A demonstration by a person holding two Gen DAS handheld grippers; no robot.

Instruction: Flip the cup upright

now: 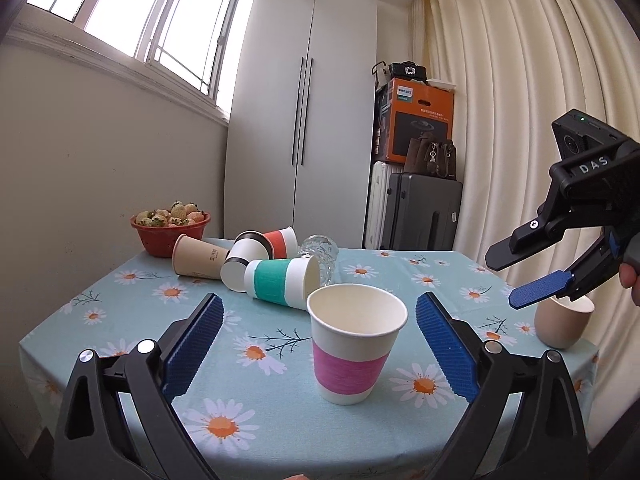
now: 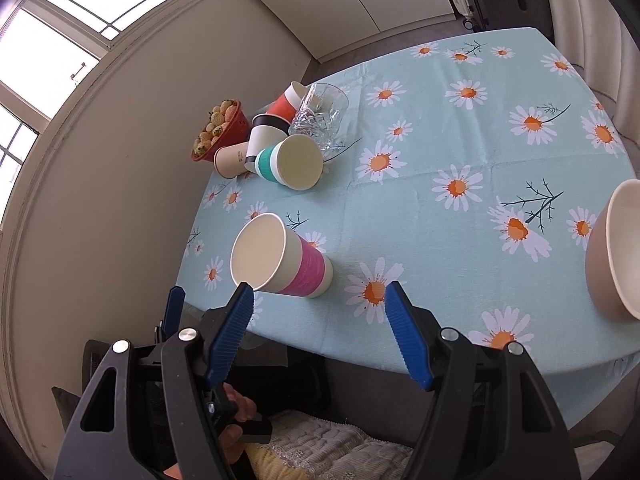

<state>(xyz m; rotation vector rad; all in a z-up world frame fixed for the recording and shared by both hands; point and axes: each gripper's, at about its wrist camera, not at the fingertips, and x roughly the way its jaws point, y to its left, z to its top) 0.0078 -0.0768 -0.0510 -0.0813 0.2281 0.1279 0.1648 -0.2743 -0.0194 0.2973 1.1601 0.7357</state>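
Observation:
A white paper cup with a pink band (image 1: 354, 350) stands upright on the daisy tablecloth (image 1: 432, 276), mouth up; it also shows in the right wrist view (image 2: 288, 260). My left gripper (image 1: 320, 340) is open, its blue pads either side of the cup and not touching it. My right gripper (image 2: 318, 320) is open and empty, held above the table's near edge; in the left wrist view (image 1: 516, 280) it hangs at the right. Behind, a green-banded cup (image 1: 284, 280), a black-banded cup (image 1: 240, 264), an orange-banded cup (image 1: 280, 240) and a tan cup (image 1: 198, 258) lie on their sides.
A cut glass tumbler (image 1: 320, 254) lies on its side by the pile. A red bowl of strawberries (image 1: 170, 228) sits at the back left. A beige ceramic cup (image 1: 562, 320) stands upright at the right edge, below my right gripper. A wall runs along the table's left side.

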